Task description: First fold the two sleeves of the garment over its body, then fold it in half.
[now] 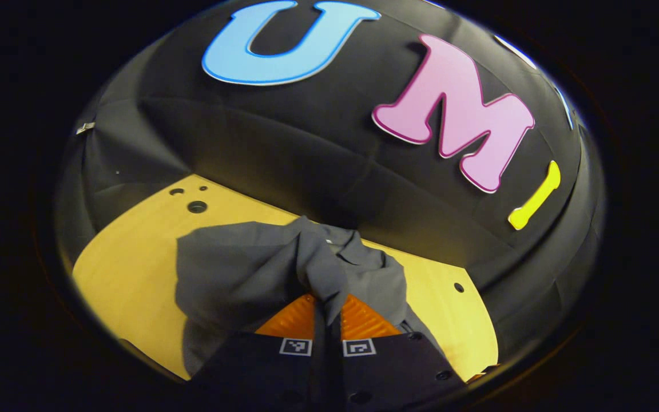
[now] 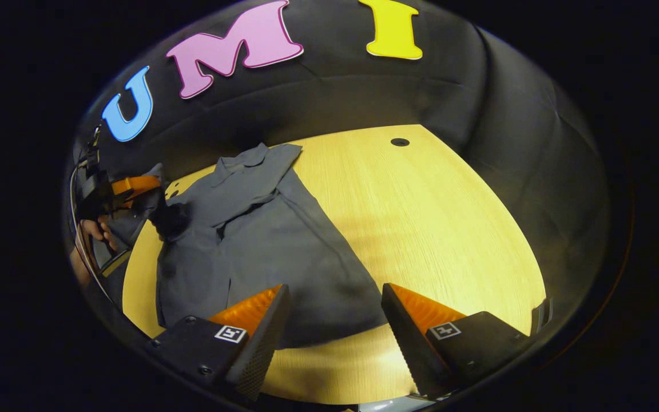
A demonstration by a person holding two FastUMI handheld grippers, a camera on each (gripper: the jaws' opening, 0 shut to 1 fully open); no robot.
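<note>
The grey garment [image 2: 261, 240], soft and limp, lies on the table [image 2: 421, 229]; a sleeve fold is pinched by the left gripper [image 1: 327, 303]. The right gripper [image 2: 335, 320] is held wide; hems should be gripped

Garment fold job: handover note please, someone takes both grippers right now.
Left hand-held gripper: shut on a gathered fold of the grey garment, lifting it off the wooden table; it also shows in the right gripper view at the far left.
Right hand-held gripper: open, holding nothing, over the garment's near edge.
Garment: mostly flat on the table, collar toward the far wall.
Done: one sleeve fold seems under way; cannot tell if either is finished.
Left: lay that fold over the body, confirm both sleeves, then fold in half.
</note>
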